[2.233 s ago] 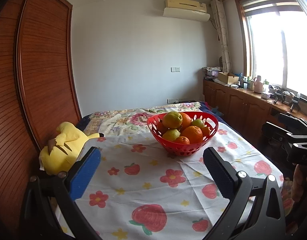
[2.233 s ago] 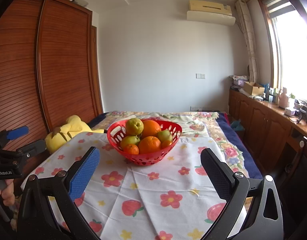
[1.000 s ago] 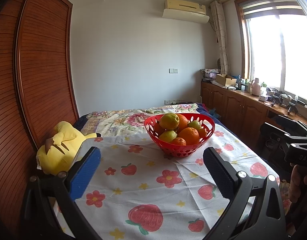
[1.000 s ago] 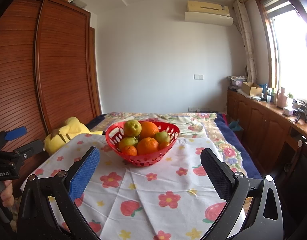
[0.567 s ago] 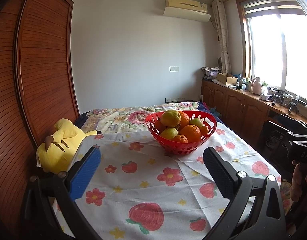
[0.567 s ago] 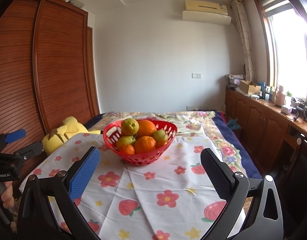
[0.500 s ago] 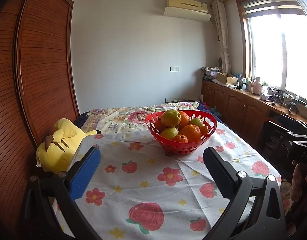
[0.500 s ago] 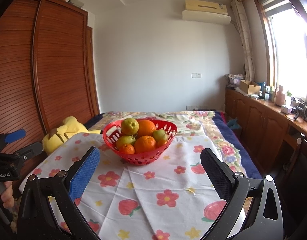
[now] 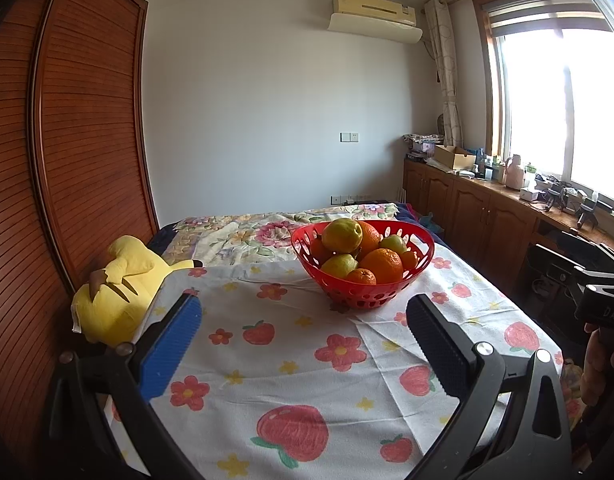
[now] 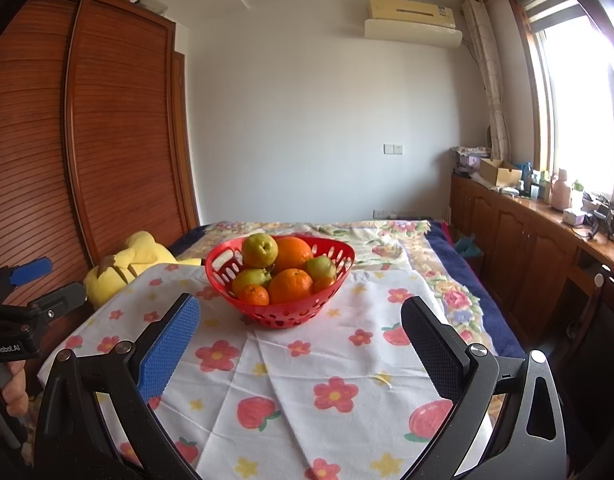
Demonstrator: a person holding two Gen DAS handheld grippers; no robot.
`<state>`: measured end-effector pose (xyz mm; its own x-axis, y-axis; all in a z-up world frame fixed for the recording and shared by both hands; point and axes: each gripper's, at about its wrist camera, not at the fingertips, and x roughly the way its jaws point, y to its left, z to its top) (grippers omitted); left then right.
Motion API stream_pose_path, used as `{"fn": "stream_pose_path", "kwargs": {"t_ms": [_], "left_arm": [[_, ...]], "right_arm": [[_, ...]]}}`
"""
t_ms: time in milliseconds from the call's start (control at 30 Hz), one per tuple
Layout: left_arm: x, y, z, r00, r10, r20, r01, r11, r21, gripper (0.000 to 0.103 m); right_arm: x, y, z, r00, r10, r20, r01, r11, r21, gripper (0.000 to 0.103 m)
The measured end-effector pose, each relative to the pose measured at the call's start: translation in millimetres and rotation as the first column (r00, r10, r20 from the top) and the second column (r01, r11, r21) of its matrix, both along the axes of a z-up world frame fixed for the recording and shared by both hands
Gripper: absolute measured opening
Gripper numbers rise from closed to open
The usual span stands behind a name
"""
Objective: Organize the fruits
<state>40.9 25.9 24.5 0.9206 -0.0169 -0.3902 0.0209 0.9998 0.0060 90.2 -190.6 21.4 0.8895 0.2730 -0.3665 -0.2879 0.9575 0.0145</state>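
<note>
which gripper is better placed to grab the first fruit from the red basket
Probably right: both grippers are open and empty, but the red basket sits nearly centred between the right gripper fingers, while it lies off toward one finger of the left gripper.

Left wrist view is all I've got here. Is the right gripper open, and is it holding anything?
Observer: The right gripper is open and empty, its fingers wide apart and pointing at the basket.
Operator: Where does my left gripper sit, seen from that side?
Observer: The left gripper is out past the left edge of the cloth, just in front of the plush.
Operator: What's holding it?
Observer: A hand is wrapped around its handle, low at the frame's left edge.
</note>
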Motion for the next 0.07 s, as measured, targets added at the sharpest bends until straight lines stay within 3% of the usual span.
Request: {"fn": "stream_pose_path", "kwargs": {"t_ms": [67], "left_arm": [[-0.1, 0.2, 0.0, 1.0, 0.0, 0.0, 0.0, 1.0, 0.001, 0.103]], "right_arm": [[-0.1, 0.0, 0.0, 1.0, 0.0, 0.0, 0.0, 1.0, 0.0, 0.102]]}}
